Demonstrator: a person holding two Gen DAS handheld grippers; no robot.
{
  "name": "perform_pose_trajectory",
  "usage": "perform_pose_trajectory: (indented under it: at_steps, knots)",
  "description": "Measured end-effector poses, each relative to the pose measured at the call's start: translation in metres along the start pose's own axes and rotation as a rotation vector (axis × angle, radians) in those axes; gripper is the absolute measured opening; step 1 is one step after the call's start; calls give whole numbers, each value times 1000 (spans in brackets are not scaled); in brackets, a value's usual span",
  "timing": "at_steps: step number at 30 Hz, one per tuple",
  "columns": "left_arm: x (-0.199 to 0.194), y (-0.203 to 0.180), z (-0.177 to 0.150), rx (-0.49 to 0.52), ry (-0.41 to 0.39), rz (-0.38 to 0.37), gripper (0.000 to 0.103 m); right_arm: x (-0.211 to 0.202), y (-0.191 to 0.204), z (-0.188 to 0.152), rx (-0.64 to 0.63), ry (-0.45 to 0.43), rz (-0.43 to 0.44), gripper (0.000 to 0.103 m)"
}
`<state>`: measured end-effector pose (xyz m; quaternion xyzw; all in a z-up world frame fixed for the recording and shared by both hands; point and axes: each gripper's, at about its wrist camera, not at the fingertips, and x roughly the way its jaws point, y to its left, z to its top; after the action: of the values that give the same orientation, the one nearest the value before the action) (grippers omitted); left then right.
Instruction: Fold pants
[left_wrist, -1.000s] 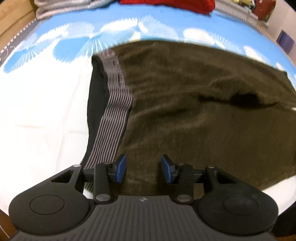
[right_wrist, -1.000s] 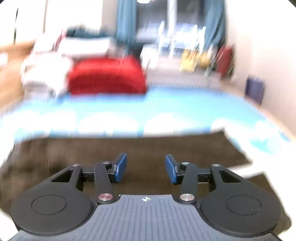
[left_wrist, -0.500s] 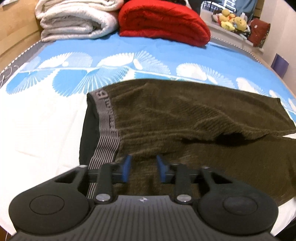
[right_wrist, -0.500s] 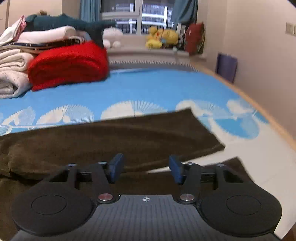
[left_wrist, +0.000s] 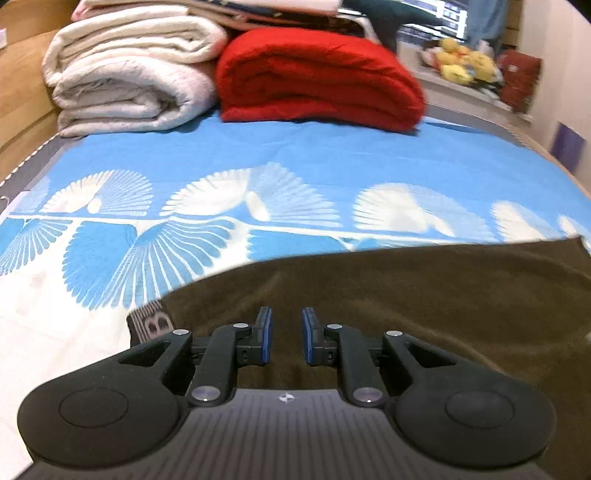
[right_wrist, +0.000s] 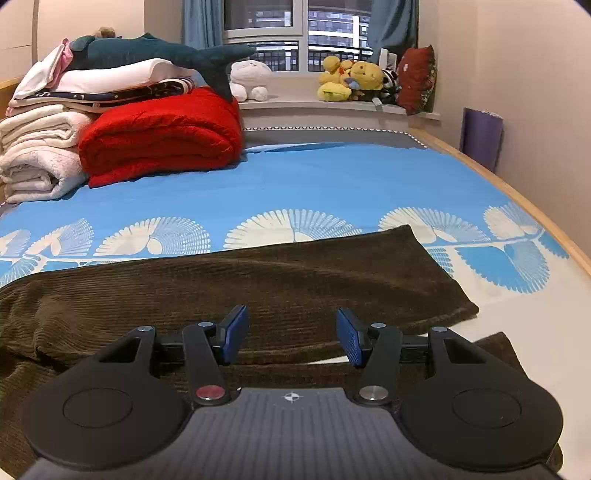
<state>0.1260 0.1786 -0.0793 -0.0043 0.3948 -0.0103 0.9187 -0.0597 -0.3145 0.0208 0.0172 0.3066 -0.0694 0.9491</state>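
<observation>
The soft, limp pants (right_wrist: 258, 280) probably need gripping at the waistband (left_wrist: 151, 325); the left hand-held gripper (left_wrist: 286, 338) is narrowly parted, the right hand-held gripper (right_wrist: 291, 334) wide apart, both holding nothing.

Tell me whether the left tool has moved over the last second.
Yes. The left tool has tilted up and forward: the red blanket, earlier at the frame's top edge, now fills the upper view, and the pants sit lower.

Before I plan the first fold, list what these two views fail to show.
- Pants waistband: in the left wrist view mostly hidden behind the left hand-held gripper.
- Nearer leg: in the right wrist view covered by the right hand-held gripper, so its hem is unseen.
- Waist end: cut off at the right wrist view's left edge.
- Yellow plush toys: blurred in the left wrist view.
</observation>
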Motion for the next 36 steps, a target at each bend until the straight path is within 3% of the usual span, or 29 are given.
perform_pose_trajectory:
  at_steps: [3,7,8,12,16,18,20,22,29,33,36]
  knots:
    - [36,11,10,-12,21,50,22,7,-2,2,1,16,3,55]
    - [75,25,28,13,23,89,62,15,-3,3,-23,31,-9,55]
    - [81,29,30,13,17,97,66,16,-4,3,-31,29,-15,55]
    - [113,42,38,-6,89,57,66,25,-9,2,-37,53,-34,55]
    - [128,41,33,62,115,44,66,31,-10,3,-36,72,-40,55]
    - [131,43,32,63,137,15,59,33,-8,3,-48,76,-49,55]
    - [128,42,32,77,145,-25,25,35,-7,3,-54,84,-46,55]
    - [119,33,33,138,129,-19,14,35,-4,2,-65,83,-48,55]
    - [46,17,30,236,13,-33,10,27,-15,0,-41,79,-76,55]
    - [-24,2,15,294,-37,-72,9,19,-26,-4,5,74,-84,55]
    - [-88,-14,-15,352,-76,-123,9,12,-35,-7,43,66,-86,55]
